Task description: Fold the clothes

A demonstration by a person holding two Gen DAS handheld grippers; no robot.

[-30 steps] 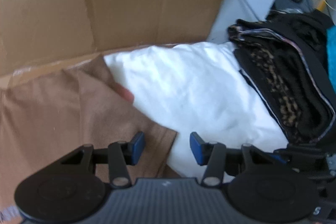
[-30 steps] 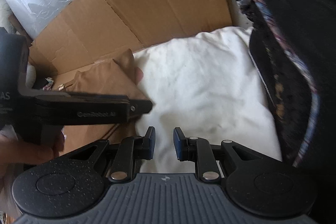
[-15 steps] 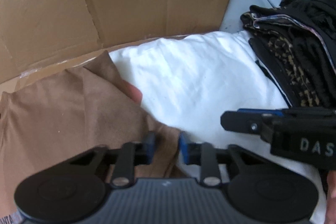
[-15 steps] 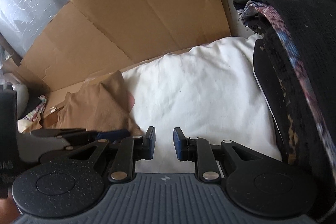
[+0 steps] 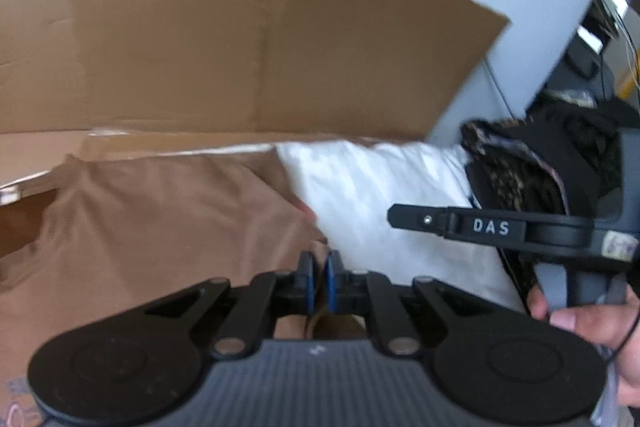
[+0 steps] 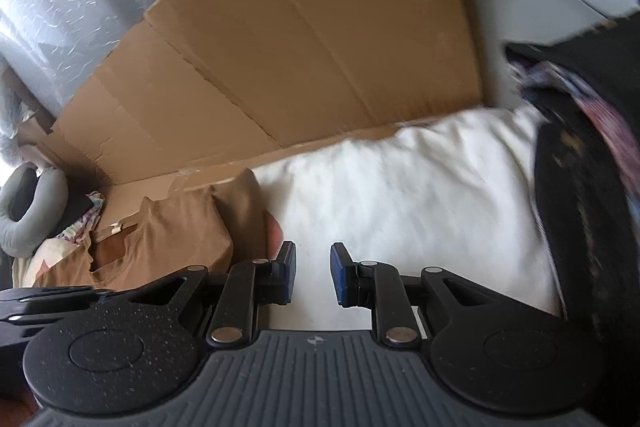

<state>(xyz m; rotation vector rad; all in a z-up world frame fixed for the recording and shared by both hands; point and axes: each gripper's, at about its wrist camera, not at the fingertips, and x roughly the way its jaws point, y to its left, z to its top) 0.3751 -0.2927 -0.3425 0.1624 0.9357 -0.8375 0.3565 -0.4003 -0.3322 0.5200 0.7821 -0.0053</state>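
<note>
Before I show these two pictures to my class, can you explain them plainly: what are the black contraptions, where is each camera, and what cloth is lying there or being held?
No robot arm here: a person's hand carries a handheld gripper, one per hand. Each picture comes from a camera mounted on one gripper, looking forward along its two fingers. In the left wrist view, the left gripper is pinched shut on the edge of a brown garment. In the right wrist view, the right gripper is open and empty above a white garment. A dark patterned pile of clothes lies beside it, and a flattened cardboard box stands behind.
</note>
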